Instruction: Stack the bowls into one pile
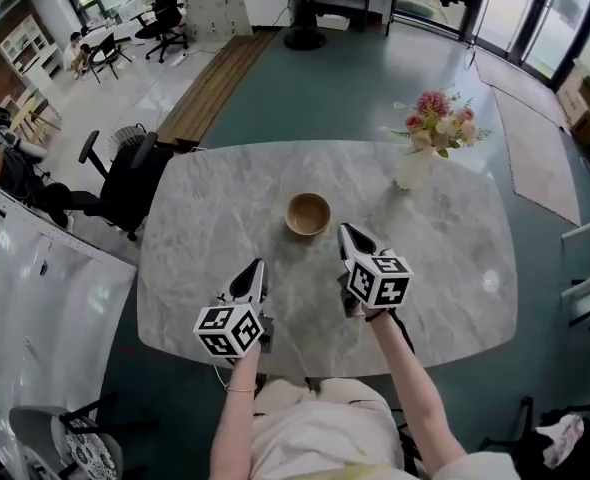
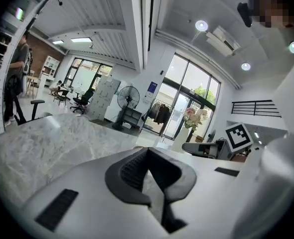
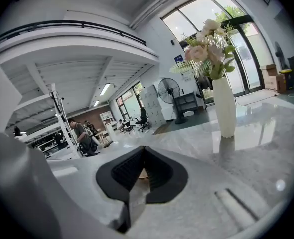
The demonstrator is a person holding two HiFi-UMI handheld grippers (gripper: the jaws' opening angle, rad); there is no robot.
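Near the middle of the marble table [image 1: 225,198]: the wooden bowl pile [image 1: 307,214], seemingly one stack already, though impossible to count its bowls from above. Flanked by the left gripper [image 1: 257,266] at 7 o'clock and the right gripper [image 1: 346,231] at 4 o'clock, the latter just beside it, neither touching. Both sets of tongs pinched fully together and holding nothing; only a sliver of the bowl's wood glimpsed past the tips in the right gripper view. No other bowl anywhere on the top, so probably nothing left to lift: judged finished, or nearly so. To close out well: check the pile for level rims and a snug nest before leaving; if crooked, nudge the rim gently with closed tips from 4 o'clock rather than regrip. Keep clear of the vase of flowers [image 1: 415,163] at 2 o'clock of the pile, tall and likely tippy. Pull back straight toward 6 o'clock.
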